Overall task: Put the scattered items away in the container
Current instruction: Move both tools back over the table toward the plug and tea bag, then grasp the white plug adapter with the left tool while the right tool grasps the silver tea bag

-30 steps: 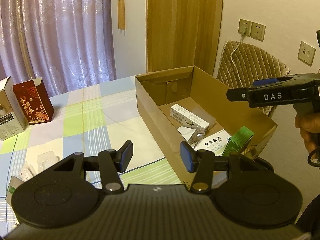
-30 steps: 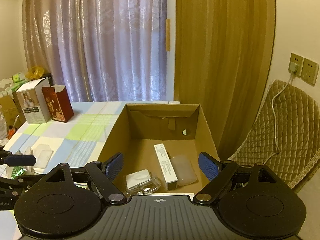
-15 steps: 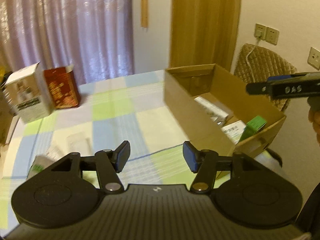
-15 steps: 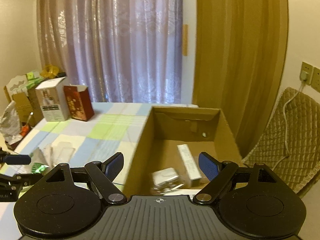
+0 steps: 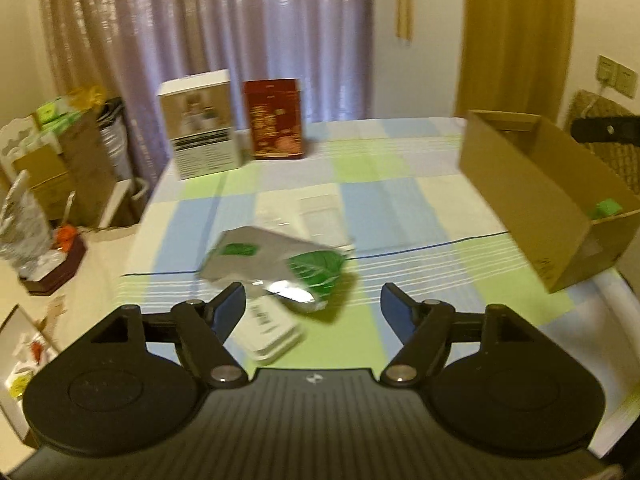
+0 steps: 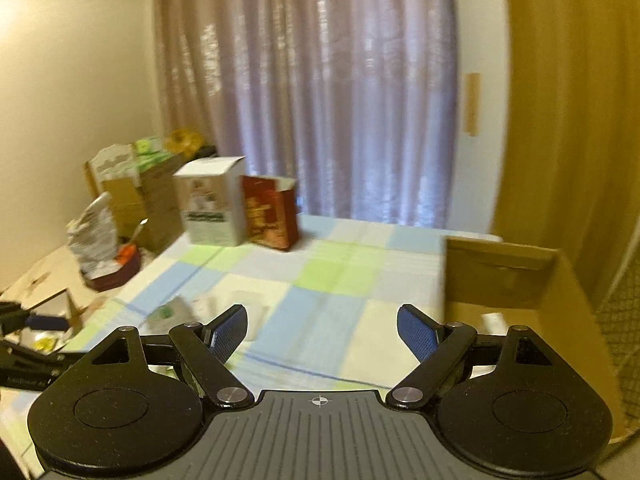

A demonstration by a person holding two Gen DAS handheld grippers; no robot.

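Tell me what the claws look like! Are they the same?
Yes, they match. The left claw and the right claw are each black, with two round discs on a ridged grey base, silver rivets at the joints, and two slim fingers tipped with blue textured pads. A small crosshair mark sits on each base. No cables or sleeves show.

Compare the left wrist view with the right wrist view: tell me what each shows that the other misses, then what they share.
Only the left wrist view shows the silver and green foil packet clearly, the small white box by the left gripper, and a green box inside the cardboard box.

Only the right wrist view shows the right gripper with its jaws open, and a white item inside the cardboard box.

Both show the checked tablecloth, the cardboard box, the white carton, the red carton and the curtain.
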